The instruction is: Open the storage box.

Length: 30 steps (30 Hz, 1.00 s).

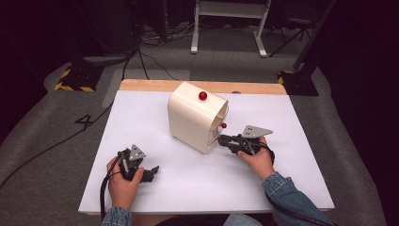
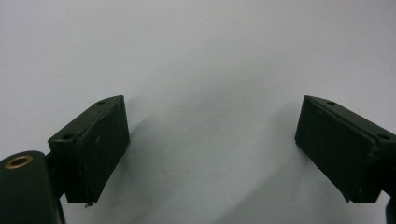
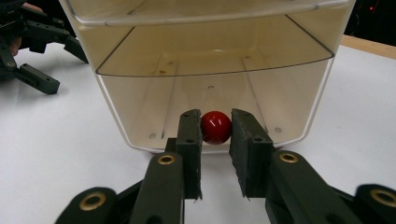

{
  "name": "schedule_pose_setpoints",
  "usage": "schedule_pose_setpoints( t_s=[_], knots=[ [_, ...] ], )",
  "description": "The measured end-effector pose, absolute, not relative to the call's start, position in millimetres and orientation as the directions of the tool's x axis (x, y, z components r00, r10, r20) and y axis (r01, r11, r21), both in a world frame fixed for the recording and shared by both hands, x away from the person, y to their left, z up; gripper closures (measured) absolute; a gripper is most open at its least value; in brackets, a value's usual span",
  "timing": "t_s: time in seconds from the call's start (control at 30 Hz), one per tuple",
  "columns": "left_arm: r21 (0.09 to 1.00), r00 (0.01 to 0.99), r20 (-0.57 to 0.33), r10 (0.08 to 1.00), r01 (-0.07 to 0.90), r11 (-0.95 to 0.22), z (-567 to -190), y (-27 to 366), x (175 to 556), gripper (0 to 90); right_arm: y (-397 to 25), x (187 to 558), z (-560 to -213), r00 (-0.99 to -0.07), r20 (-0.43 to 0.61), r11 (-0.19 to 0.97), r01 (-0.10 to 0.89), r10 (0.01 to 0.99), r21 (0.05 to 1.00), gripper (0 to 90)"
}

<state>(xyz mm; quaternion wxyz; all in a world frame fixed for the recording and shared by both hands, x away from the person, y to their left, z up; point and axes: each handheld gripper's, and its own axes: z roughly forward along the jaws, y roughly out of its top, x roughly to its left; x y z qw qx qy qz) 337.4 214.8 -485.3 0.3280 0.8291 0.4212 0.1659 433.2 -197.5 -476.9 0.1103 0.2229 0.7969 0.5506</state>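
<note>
Two red knobs show on the cream drawer unit (image 1: 196, 117) standing mid-desk (image 1: 141, 122): one on its top (image 1: 203, 95), another on a drawer front (image 1: 224, 125). The lowest drawer's red knob (image 3: 215, 127) sits between the jaws of the right hand-held gripper (image 3: 215, 140), which are closed in against it on both sides, grasping it. The clear drawer front (image 3: 215, 88) rises just behind the knob. The left hand-held gripper (image 1: 146, 173) rests well apart on the bare white desk, released, its jaws spread wide around nothing. Cables lie on the grey floor (image 1: 47, 141) beyond the desk.
</note>
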Motion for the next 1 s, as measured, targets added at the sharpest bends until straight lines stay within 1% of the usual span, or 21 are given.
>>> schedule_pose_setpoints(
  t_s=[0.1, 0.37, 1.0],
  knots=[
    [0.684, 0.590, -0.001, 0.807, 0.589, -0.430, -485.3, 214.8, 337.4, 10.2, -197.7, 431.1, -475.5, -0.874, 0.050, 0.305, 0.222, 0.484, 0.926, 74.2],
    [0.682, 0.592, -0.001, 0.806, 0.589, -0.432, -485.2, 215.1, 337.8, 10.2, -205.5, 425.8, -470.4, -0.872, 0.047, 0.312, 0.225, 0.487, 0.923, 74.2],
    [0.683, 0.592, 0.001, 0.806, 0.588, -0.433, -485.2, 214.9, 337.9, 10.1, -246.1, 400.1, -463.1, -0.863, 0.054, 0.313, 0.240, 0.503, 0.919, 74.3]
  ],
)
